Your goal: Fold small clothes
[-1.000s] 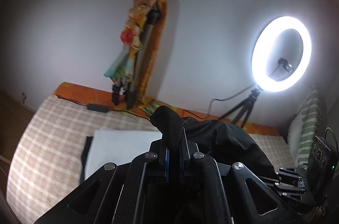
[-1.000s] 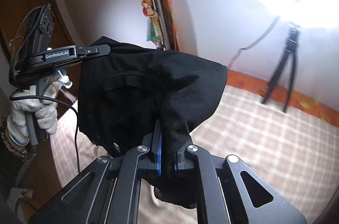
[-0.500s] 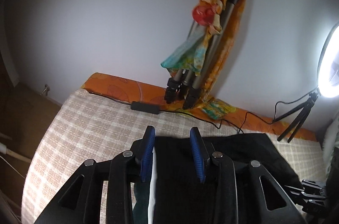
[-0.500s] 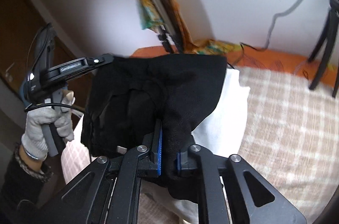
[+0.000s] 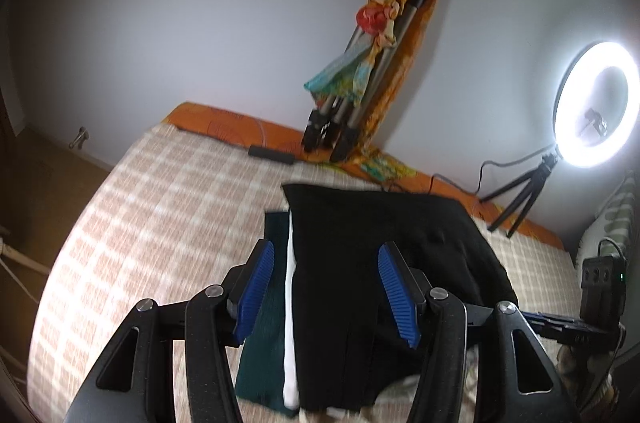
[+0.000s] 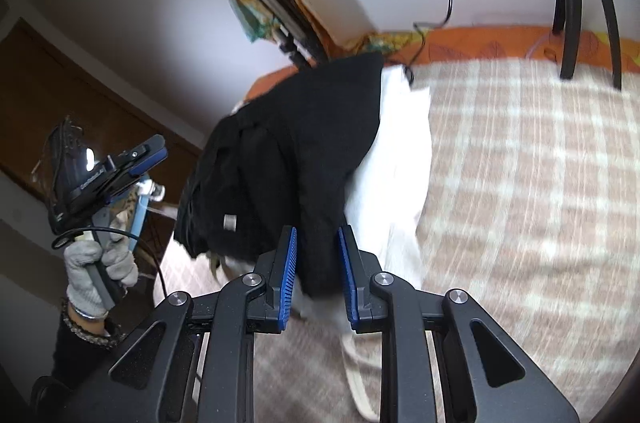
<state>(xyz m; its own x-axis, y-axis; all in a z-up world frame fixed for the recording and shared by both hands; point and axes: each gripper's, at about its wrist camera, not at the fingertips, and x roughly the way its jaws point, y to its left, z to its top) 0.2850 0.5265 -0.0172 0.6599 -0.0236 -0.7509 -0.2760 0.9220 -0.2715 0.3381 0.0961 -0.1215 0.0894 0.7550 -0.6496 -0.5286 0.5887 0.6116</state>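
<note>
Black garment (image 5: 384, 263) lies folded on top of white cloth (image 6: 396, 159), dark green piece (image 5: 266, 311) peeking out on far side of that, all on checked bedspread (image 5: 160, 207). Left gripper (image 5: 326, 297) jaws wide apart above black garment, holding nothing. Right gripper (image 6: 318, 277) jaws parted too, straddling garment's near edge, not pinching. Ring light (image 5: 596, 111) past the pile by wall.

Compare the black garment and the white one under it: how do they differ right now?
The black garment lies on top of the stack; the white garment sits beneath it. The black one shows almost its whole surface; the white one shows only at the edges, a thin strip in the left wrist view. The black one has a small pale tag; none shows on the white. Both lie flat on the checked bedspread, gripped by neither gripper.
</note>
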